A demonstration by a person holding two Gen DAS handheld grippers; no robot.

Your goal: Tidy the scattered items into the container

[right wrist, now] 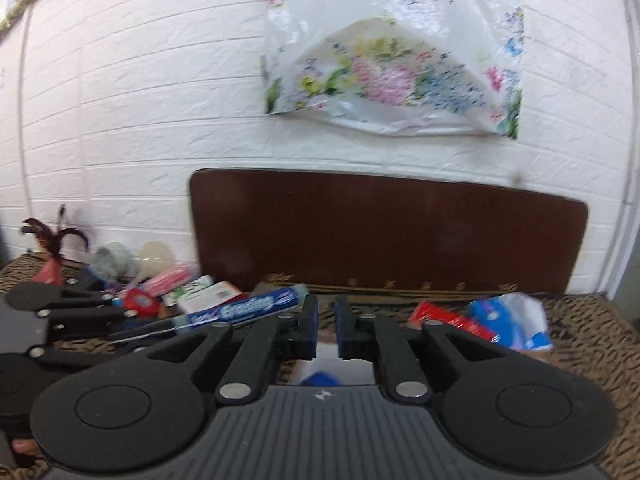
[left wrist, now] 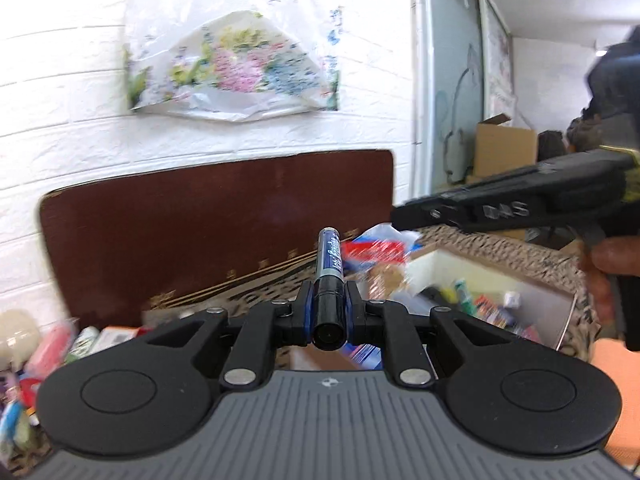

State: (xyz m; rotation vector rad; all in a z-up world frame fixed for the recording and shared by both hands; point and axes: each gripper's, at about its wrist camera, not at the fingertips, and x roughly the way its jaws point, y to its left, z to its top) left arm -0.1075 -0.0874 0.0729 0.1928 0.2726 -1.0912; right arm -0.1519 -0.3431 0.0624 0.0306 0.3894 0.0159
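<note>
Left gripper (left wrist: 328, 304) clamped on a blue marker (left wrist: 329, 280), blue pads pressed to the black barrel on both sides, capped end pointing straight ahead along the fingers, butt end toward the lens. Seen from the right wrist camera as a blue-labelled marker (right wrist: 244, 308) lying nearly level, held out from the left gripper (right wrist: 160, 326) at the left edge.

Right gripper (right wrist: 326, 330) holding nothing, jaws a narrow gap apart, pads parallel. Below that gap, a pale surface with something blue, too blurred to name.

Just right of the marker and lower, the container (left wrist: 440, 264): a white-walled box with a speckled outer rim, already holding a jumble of small colourful items (left wrist: 480, 304). Above the container, the right gripper (left wrist: 500, 204) reaching in from the right, fingertips out of sight.

Just beyond the marker, a red packet (left wrist: 376, 248) and a blue-and-white plastic pack (right wrist: 512, 320) lying on leopard-print cloth (right wrist: 592, 332). Left of the marker, a loose heap of scattered items (right wrist: 172, 284): a pink pack, a green-and-white tube, a pale funnel, a feathered red thing.

Behind the marker, a dark brown wooden board (left wrist: 216, 224) leaning on the white brick wall (left wrist: 60, 80). Above the board, a floral plastic bag (left wrist: 236, 48) hanging on the wall.
</note>
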